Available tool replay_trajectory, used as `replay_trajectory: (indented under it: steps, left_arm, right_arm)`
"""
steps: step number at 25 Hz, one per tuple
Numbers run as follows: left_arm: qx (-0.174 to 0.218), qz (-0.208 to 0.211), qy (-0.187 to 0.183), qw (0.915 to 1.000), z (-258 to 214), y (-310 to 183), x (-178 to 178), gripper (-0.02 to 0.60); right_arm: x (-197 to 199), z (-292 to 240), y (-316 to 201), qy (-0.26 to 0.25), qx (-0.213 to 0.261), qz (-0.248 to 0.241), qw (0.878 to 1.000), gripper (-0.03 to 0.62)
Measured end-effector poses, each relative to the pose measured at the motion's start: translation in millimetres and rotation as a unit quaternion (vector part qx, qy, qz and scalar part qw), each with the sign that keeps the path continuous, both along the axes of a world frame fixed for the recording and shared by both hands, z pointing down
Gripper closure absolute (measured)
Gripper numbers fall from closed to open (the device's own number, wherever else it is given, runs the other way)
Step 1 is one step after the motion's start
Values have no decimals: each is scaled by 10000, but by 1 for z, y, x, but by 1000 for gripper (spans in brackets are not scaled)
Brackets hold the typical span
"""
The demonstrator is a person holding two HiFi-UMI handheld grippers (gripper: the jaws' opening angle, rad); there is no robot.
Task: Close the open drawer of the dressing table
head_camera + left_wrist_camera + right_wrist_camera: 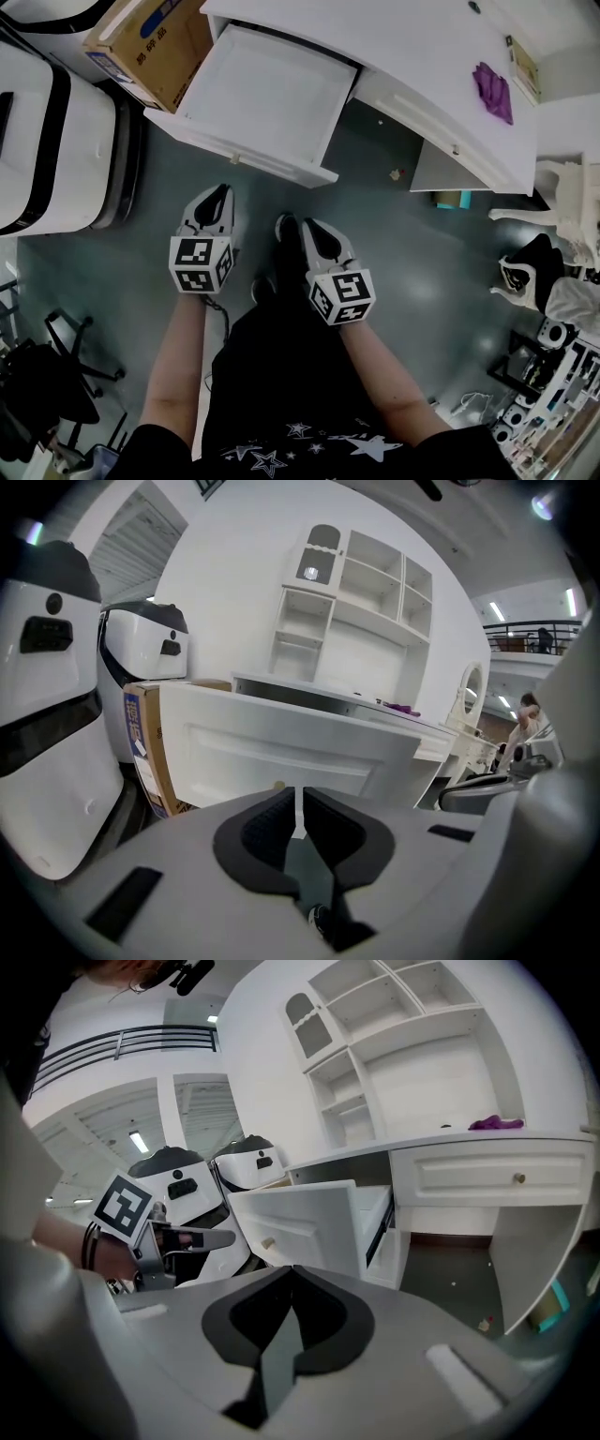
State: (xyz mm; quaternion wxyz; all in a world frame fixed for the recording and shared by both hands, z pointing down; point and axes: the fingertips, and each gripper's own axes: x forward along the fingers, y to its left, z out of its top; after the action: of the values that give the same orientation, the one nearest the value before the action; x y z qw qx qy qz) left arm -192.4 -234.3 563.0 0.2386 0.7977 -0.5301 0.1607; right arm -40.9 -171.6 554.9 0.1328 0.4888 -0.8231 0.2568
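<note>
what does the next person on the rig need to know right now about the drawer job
Left gripper: fingers shut, empty, short of the drawer.
Right gripper: fingers shut, empty, also short of it.
Drawer: pulled well out of the dressing table, looks empty; a cardboard box sits close by its side.
Done: nothing yet, no contact with the drawer front.
To do: bring a gripper to the front panel and push the drawer in flush.
</note>
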Motion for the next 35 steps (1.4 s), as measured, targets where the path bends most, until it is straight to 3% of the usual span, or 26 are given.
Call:
replay_trajectory:
  steps: [2,5,16,25,26,35]
  left_arm:
    - [-35,37,-71,10000,7,-4,2,564]
    - [-146,142,-136,9997,20,-11,7,468]
    - [-281,7,-610,9977,56,-45,5,430]
    - [-312,79,-996,9945,64,-61,7,437]
    - [-307,86,-1036,9941,63,-63,7,488]
    - [-227,207,-1030,9942,63,-83,14,491]
  right_arm:
    - [-5,5,-3,-31,-30,-84,10000,589]
    - [-11,10,-9,-37,-53,-206,9998,589]
    - [-13,26,-22,-76,-240,-440,9987,589]
    - [-10,36,-32,-92,-345,-432,9984,589]
    - [-11,37,-33,-96,-351,-440,9984,589]
    - [-9,44,-50,-83,-393,-377,9985,591]
